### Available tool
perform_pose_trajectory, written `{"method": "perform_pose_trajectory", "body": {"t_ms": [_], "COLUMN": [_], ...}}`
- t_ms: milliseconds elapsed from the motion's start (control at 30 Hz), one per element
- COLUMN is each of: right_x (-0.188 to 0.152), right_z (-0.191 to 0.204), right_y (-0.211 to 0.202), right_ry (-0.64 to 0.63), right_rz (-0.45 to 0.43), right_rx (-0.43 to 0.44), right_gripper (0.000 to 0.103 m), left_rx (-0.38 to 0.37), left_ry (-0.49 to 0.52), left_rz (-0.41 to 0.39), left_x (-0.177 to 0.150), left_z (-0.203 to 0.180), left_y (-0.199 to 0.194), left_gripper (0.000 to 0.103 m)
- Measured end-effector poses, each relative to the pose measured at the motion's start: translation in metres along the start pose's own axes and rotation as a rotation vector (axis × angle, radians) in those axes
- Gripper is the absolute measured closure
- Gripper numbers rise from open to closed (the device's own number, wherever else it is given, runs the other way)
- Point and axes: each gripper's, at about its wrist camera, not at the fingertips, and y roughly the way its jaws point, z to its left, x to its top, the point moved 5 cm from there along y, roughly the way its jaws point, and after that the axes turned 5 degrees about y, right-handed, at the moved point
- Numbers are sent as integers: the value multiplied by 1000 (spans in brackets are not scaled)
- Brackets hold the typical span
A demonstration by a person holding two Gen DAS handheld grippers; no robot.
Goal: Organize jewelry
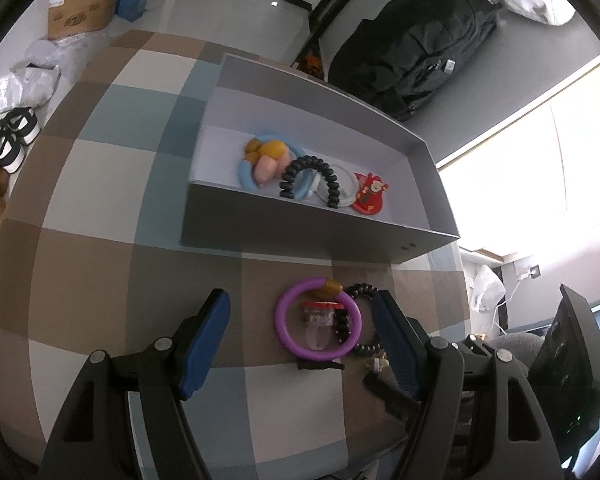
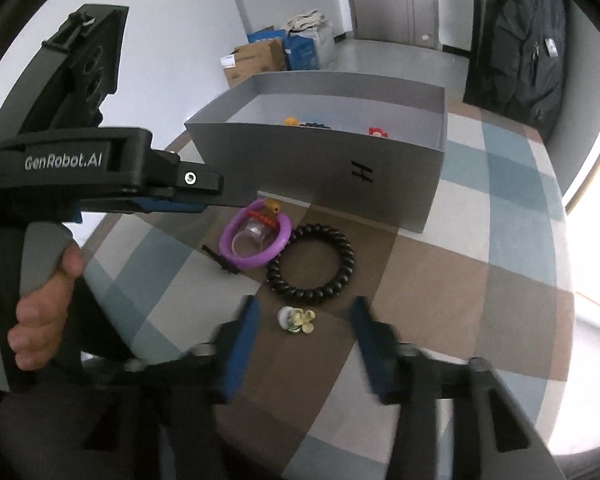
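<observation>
On the checked tablecloth (image 2: pixel 480 280), left to right: my left gripper (image 1: pixel 300 300), spread and empty, over the purple ring (image 2: pixel 244 262); my right gripper (image 2: pixel 306 308), spread about the small flower piece (image 2: pixel 298 320) without touching it; the black spiral band (image 2: pixel 310 294). The flower looks light, hard and perhaps fragile; I would pinch it across its petals. The grey box (image 2: pixel 320 168) stands behind. The cloth looks soft and flat.

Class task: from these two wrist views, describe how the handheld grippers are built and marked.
Both are black plastic tools. The left gripper and right gripper each have two fingers faced with blue pads, joined by silver rivets. White "GenRobot.AI" lettering marks the left gripper's body, above a grey handle.
</observation>
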Motion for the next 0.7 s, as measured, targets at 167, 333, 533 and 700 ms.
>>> {"method": "perform_pose_trajectory", "body": {"t_ms": [167,333,533,700], "right_x": [-1,1,5,7], "right_z": [4,-9,-39,-50], "right_y": [-2,-14,-25,-33], "right_ry": [-36,16,156,201], "right_rz": [-1,-35,-60,-78], "right_rx": [-7,10,19,36], "right_gripper": [86,86,86,86], "left_rx": [-1,5,39,115], "left_ry": [3,55,139,206], "left_rz": [-8,-7,18,27], "left_x": [-1,-5,-12,-18], "left_z": [-6,-17,-34,-45], "left_y": [-3,-6,3,14], "left_gripper": [34,34,34,34]}}
